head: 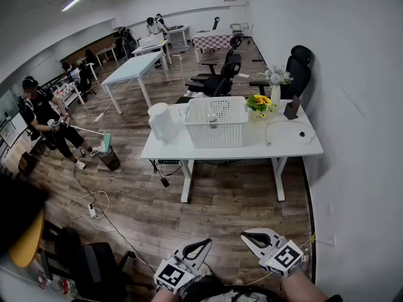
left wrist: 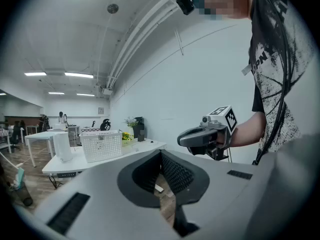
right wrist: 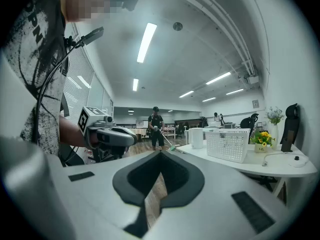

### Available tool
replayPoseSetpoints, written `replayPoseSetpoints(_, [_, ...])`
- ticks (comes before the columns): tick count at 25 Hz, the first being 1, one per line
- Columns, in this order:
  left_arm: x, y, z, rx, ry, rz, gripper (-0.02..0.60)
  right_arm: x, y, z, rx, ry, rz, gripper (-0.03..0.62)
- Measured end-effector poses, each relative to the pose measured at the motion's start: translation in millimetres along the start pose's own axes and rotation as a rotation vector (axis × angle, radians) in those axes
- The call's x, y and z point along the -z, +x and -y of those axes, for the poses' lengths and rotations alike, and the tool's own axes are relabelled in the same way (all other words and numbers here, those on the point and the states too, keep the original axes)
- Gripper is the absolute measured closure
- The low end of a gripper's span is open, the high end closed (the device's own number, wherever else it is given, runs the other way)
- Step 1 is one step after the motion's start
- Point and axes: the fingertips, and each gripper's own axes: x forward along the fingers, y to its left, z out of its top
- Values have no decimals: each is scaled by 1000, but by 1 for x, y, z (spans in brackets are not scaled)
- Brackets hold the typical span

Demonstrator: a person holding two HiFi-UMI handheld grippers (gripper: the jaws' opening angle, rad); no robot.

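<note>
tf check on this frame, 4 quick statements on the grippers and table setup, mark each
1. The left gripper and right gripper are both shut, with nothing between the jaws. True.
2. The white basket stands on the floor. False: it stands on the white table.
3. Yellow flowers sit just right of the basket in the head view. True.
4. The left gripper touches the table. False: both grippers are held well short of it, over the wood floor.
</note>
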Motion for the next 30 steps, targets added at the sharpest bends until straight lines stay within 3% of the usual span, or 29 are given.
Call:
replayPoseSetpoints(3, [5,-3,7,-12,-40,10,571,1,-4,-8,-13,-4,-5,572])
replayPoseSetpoints(8, [5,-4,17,1,-3,-7,571,3,-14,-10,0,0,-7,573])
replayPoseSetpoints(22, [4,18,36,20,-24,-40,571,16,-36,-8,-24,5,-12,571])
replayPoseSetpoints(26, [7,25,31,21,1,-53,571,20,-30,-2,-30,5,-17,571])
replayPoseSetpoints(30, [11,34,18,17,-22,-48,571,23,-17,8,-34,7,-16,571])
